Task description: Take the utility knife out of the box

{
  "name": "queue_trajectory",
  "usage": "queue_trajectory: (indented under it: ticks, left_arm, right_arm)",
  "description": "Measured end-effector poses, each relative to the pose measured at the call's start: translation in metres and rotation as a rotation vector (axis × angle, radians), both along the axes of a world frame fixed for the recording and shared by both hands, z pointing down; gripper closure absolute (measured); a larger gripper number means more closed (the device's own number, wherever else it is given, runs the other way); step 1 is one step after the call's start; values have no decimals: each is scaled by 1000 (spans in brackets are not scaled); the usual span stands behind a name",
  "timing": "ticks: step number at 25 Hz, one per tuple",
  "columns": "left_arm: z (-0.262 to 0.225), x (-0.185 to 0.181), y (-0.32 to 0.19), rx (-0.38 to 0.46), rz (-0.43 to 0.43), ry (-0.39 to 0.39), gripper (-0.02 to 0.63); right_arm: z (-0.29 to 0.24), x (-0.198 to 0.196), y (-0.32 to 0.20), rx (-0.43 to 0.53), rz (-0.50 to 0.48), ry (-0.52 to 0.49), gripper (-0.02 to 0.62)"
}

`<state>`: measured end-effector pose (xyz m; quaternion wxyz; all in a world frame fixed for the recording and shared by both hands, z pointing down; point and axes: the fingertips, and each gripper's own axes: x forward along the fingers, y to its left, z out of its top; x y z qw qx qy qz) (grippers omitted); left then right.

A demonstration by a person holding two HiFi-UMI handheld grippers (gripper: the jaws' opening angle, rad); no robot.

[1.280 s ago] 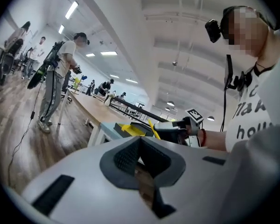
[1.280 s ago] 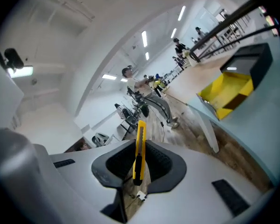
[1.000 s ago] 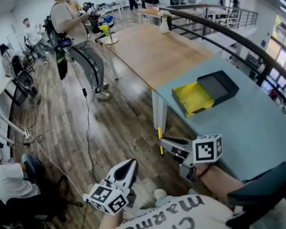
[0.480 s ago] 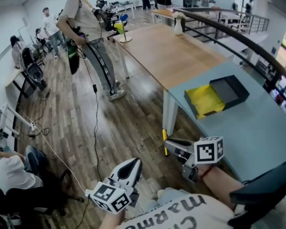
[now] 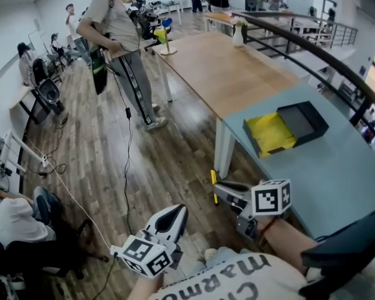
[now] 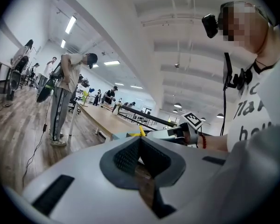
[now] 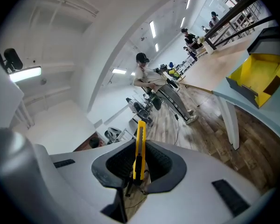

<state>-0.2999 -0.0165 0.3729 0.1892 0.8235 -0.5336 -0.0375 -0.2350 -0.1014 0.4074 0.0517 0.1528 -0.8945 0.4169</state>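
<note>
The right gripper is clamping the utility knife well clear of the open box; the left gripper is hanging farther from it, jaws together

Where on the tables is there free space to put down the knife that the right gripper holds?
The blue-grey table is bare from the open box down to its near edge, beside the right gripper holding the utility knife. The wooden table is bare between the vase and the box. Only the box's corner is crowded.
</note>
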Motion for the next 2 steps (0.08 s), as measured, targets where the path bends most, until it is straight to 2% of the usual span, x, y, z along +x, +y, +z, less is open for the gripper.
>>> queue_trajectory:
  ticks: [2]
  left_arm:
    - [-1,0,1,-1,-2,0,604]
  right_arm:
    - [1,3,-1,-2,6,4,511]
